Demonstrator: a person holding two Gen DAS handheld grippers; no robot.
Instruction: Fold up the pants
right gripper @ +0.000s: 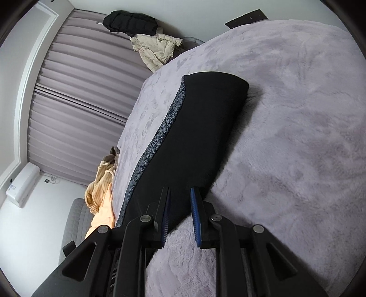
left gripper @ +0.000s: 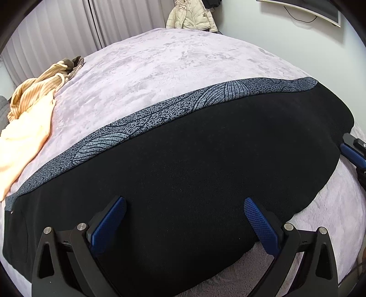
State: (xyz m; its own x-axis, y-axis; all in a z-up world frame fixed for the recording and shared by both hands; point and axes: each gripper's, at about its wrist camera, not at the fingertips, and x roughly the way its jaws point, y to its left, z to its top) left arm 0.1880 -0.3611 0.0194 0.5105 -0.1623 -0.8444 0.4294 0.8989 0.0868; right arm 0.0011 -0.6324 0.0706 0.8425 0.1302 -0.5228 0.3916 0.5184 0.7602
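Observation:
Black pants (left gripper: 194, 164) with a grey patterned side stripe (left gripper: 141, 121) lie flat, folded lengthwise, on a lilac plush bed cover (left gripper: 160, 68). My left gripper (left gripper: 184, 203) is wide open and empty, its blue pads just above the near edge of the pants. My right gripper (right gripper: 180, 194) is partly open, its fingers on either side of the pants' (right gripper: 196, 132) near edge, not clamped on the cloth. The right gripper's blue finger also shows in the left wrist view (left gripper: 353, 155) at the pants' right end.
A heap of peach and striped orange clothes (left gripper: 29, 114) lies on the bed's left edge, also in the right wrist view (right gripper: 100, 194). A beige jacket (left gripper: 192, 16) hangs beyond the bed. Pleated curtains (right gripper: 75, 102) line the wall. A grey chair (right gripper: 75, 219) stands beside the bed.

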